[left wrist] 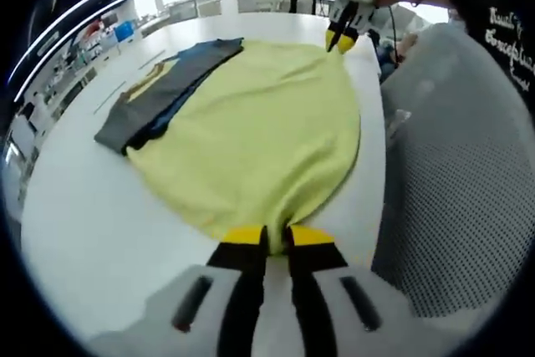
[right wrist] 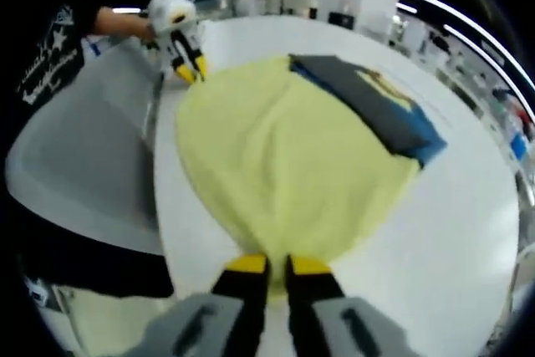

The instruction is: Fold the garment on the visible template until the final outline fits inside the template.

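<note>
Pinching the near hem of one yellow garment [left wrist: 259,131] between the yellow-tipped jaws of the left gripper [left wrist: 277,237], jaws nearly together with cloth bunching between them. Doing the same at the opposite corner with the right gripper [right wrist: 278,264], jaws likewise closed on a gathered edge of yellow cloth. Spreading straight ahead of each gripper across one white table [left wrist: 75,223], with the far edge reaching the other gripper. Lying ahead and to the left of the left gripper, ahead and to the right of the right gripper: one grey and blue folded band [left wrist: 163,94] along the garment's far side, possibly the template or a turned-over layer, not clear which. Curving close alongside, right of the left gripper: one grey mesh chair back [left wrist: 456,173].

Probably mid-fold, both corners held. Doing it well: lifting both corners together at even height, keeping the held edge taut between the grippers, carrying it over toward the grey band, and laying it down flat without dragging the cloth underneath or letting an edge slip off the table.

Counting: two grippers, one garment, one grey band, one table, one chair.
</note>
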Action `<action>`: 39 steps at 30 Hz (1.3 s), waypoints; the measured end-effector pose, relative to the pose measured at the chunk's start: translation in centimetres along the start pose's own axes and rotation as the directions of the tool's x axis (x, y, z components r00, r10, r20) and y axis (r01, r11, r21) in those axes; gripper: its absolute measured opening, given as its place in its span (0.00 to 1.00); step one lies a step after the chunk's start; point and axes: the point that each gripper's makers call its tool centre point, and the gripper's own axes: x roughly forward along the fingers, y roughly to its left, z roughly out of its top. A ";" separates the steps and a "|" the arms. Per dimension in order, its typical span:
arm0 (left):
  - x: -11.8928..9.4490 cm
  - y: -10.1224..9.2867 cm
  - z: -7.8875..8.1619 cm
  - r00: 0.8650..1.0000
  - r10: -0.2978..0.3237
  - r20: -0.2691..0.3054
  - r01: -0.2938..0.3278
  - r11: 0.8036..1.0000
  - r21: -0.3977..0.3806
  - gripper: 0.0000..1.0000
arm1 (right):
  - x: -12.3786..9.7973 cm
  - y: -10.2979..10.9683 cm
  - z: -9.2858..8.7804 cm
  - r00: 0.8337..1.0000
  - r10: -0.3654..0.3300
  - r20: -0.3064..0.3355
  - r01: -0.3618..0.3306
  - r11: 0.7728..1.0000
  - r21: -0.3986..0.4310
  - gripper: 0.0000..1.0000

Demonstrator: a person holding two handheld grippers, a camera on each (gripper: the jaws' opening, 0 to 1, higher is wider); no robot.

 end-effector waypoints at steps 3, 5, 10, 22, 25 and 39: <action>0.0 0.1 0.0 1.000 0.000 0.001 0.000 1.000 0.000 0.03 | 0.0 -0.1 0.0 1.000 0.000 0.006 0.000 1.000 -0.002 0.00; -0.1 0.2 0.0 1.000 0.001 0.001 -0.001 1.000 -0.003 0.03 | -0.1 -0.1 0.1 1.000 -0.003 0.010 0.003 1.000 0.006 0.00; -0.6 0.2 0.1 1.000 0.011 0.012 -0.011 1.000 0.001 0.02 | -0.6 0.2 0.3 1.000 -0.002 0.028 0.001 1.000 0.030 0.00; -2.7 -1.4 -0.5 1.000 -0.002 0.027 0.003 0.999 -0.032 0.01 | -2.8 2.6 0.6 0.998 0.012 0.060 -0.016 0.998 0.064 0.00; -3.2 -2.2 -0.3 0.999 -0.008 0.033 0.009 1.000 -0.021 0.01 | -3.3 3.3 0.6 0.998 0.014 0.066 -0.018 0.998 0.068 0.00; -6.3 -5.2 -0.3 0.997 -0.031 0.073 0.037 0.997 -0.072 0.01 | -6.0 6.6 0.9 0.997 0.024 0.078 -0.030 0.997 0.075 0.00</action>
